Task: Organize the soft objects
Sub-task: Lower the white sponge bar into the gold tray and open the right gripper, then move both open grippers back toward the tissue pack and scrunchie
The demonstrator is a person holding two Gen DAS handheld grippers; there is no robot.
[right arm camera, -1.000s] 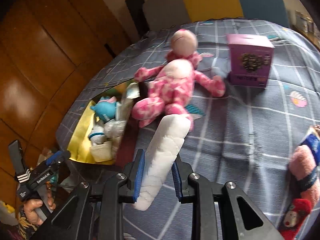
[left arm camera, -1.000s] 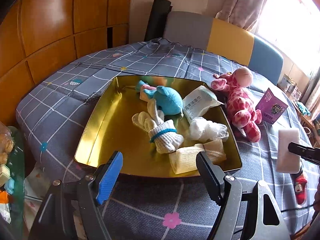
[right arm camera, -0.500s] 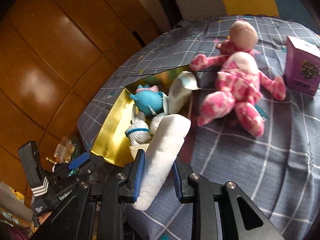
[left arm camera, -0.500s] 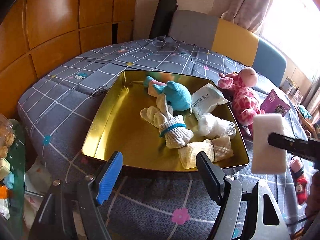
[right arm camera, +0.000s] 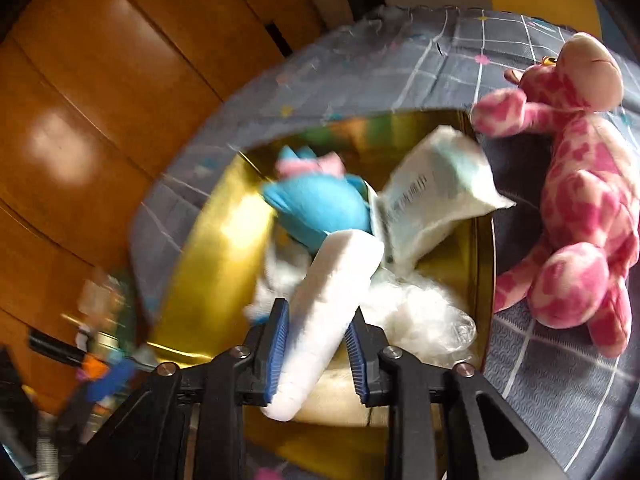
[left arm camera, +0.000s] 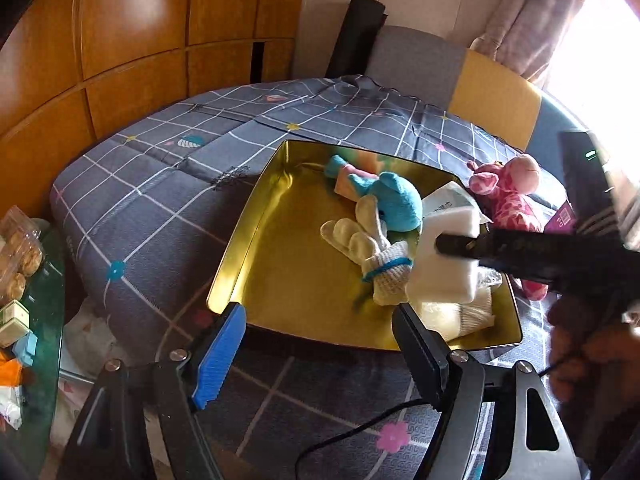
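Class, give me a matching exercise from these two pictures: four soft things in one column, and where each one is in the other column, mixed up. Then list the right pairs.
Things
1. white sponge
2. pink giraffe plush
3. blue plush toy
4. white knit glove

Places
A. on the bedspread, outside the gold tray
B. between the right gripper fingers, above the tray
C. lying in the tray, fingers toward its bare side
D. in the tray, beside the white packet

Pairs: 1-B, 2-A, 3-D, 4-C
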